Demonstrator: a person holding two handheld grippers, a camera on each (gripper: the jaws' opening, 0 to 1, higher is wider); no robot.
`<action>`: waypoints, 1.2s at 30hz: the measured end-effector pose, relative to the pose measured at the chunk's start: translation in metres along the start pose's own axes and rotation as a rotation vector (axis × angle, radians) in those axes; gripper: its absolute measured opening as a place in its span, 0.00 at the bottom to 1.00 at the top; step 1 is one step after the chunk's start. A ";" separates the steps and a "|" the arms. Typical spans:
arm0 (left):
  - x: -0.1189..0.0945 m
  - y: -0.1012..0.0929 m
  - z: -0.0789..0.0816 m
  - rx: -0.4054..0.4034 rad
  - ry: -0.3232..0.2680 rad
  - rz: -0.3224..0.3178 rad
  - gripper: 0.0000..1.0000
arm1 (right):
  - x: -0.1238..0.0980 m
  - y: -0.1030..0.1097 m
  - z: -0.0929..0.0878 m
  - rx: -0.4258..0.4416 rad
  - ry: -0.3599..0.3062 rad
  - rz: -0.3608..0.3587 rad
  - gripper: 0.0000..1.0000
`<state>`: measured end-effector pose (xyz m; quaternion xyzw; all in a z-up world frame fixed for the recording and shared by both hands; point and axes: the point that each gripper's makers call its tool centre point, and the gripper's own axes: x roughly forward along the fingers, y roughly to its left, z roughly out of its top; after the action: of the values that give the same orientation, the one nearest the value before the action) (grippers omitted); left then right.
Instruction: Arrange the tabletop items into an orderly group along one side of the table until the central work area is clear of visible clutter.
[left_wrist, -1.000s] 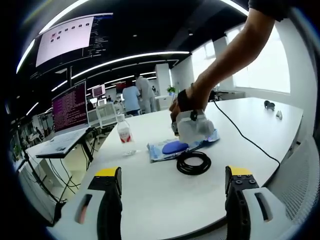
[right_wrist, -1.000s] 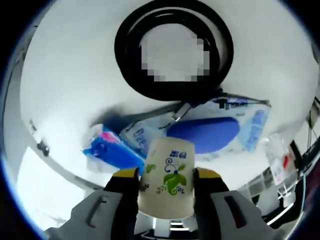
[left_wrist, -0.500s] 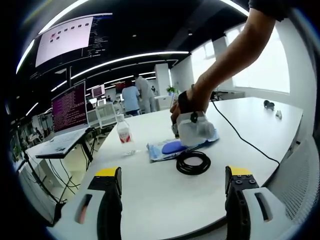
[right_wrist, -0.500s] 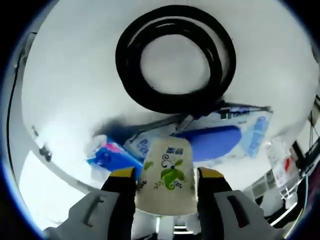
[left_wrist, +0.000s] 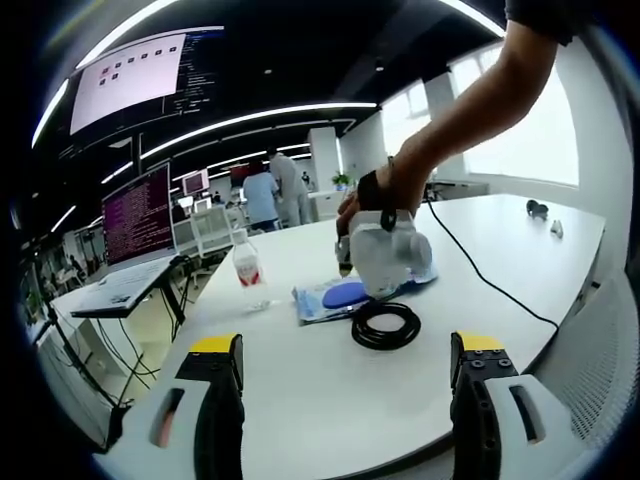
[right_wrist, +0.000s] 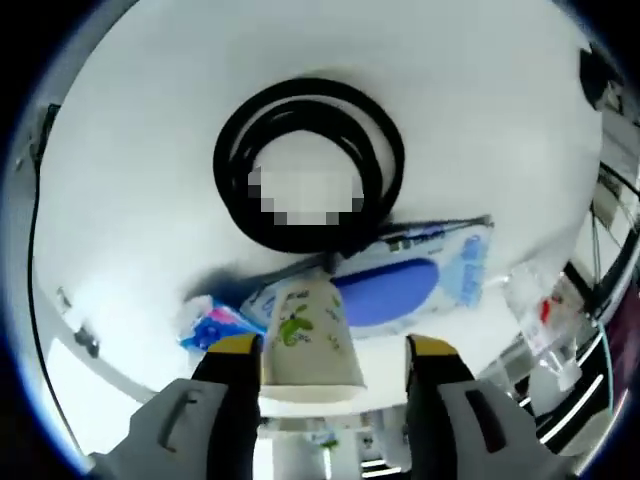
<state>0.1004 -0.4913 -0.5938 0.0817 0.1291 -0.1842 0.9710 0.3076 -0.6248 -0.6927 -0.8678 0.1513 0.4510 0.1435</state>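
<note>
A white worktop (left_wrist: 330, 385) carries a coiled black cable (left_wrist: 385, 325), with a blue wet-wipe pack (left_wrist: 335, 296) just beyond it and a water bottle (left_wrist: 250, 271) to the far left. The person's arm reaches down from upper right, hand (left_wrist: 372, 200) around the right gripper (right_wrist: 332, 352) above the pack — jaws apart, a floral paper cup (right_wrist: 308, 335) standing between them. The left gripper (left_wrist: 345, 345) hangs near, jaws wide.

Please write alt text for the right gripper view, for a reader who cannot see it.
The right gripper stands around a paper cup, above a white table with a coiled black cable, a blue wipes pack and a water bottle.
</note>
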 end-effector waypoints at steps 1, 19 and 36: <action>0.000 0.000 0.000 0.000 0.000 0.000 0.84 | -0.003 -0.002 0.001 0.017 -0.013 -0.012 0.57; 0.001 -0.003 -0.001 0.004 0.009 -0.018 0.85 | -0.061 0.008 0.032 0.855 -0.665 -0.024 0.81; 0.001 -0.006 -0.003 0.011 0.022 -0.029 0.87 | -0.064 0.042 0.009 1.711 -1.077 -0.049 0.90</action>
<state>0.0988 -0.4971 -0.5974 0.0870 0.1398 -0.1980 0.9663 0.2489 -0.6513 -0.6494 -0.1576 0.3213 0.5197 0.7758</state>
